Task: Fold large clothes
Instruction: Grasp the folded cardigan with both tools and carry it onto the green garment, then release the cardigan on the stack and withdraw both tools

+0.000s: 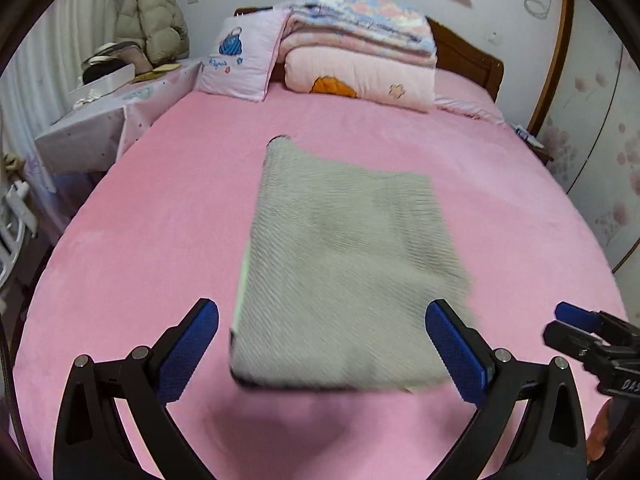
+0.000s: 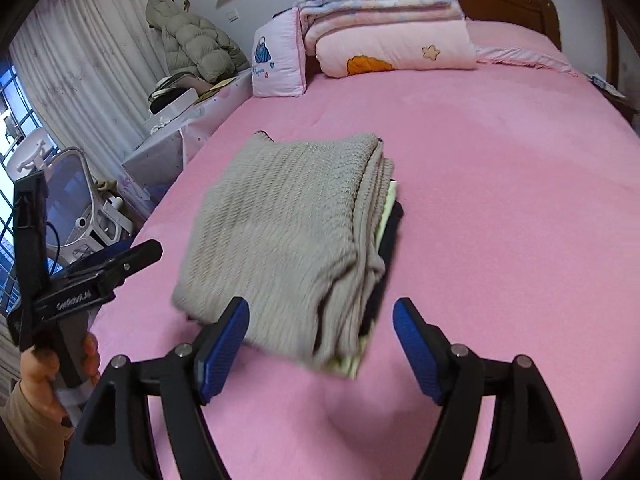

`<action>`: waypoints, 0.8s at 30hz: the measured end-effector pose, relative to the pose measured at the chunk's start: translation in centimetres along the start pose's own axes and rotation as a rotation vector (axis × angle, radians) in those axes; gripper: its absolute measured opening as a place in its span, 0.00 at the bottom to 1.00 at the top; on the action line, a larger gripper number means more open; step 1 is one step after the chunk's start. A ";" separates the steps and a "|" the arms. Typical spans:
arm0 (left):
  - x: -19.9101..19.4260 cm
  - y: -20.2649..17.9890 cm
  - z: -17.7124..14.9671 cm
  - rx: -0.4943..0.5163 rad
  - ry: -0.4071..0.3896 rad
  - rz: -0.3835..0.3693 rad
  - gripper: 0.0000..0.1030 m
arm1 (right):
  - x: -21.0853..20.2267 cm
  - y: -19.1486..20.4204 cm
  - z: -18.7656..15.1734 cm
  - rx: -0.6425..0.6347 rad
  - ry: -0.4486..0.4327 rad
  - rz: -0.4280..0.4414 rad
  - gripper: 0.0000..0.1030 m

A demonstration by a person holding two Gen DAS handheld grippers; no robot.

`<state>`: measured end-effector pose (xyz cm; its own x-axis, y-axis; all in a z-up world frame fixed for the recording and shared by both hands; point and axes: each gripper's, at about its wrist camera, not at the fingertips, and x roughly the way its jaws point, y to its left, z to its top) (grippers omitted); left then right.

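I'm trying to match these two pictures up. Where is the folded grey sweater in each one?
Left wrist view: the grey sweater lies in the middle of the picture on the pink bed, reaching down between the two blue pads.
Right wrist view: the sweater sits left of centre, its layered edge facing right.
Shared landmark: the pink pillow with a blue handbag picture at the head of the bed.

text: "DAS" | on: right hand-held gripper (image 1: pixel 580 330) | rest: unreadable
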<state>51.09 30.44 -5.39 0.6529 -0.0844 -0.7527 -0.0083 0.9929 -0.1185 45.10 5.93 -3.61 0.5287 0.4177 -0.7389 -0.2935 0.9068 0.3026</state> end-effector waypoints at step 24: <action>-23.7 -16.4 -13.9 0.014 0.006 -0.061 1.00 | -22.5 -1.5 -13.4 0.014 -0.080 -0.199 0.73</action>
<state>25.29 15.00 5.38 0.6474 -0.1456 -0.7481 0.0418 0.9869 -0.1559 22.96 -5.56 4.50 0.6371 0.2325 -0.7349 -0.1659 0.9724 0.1638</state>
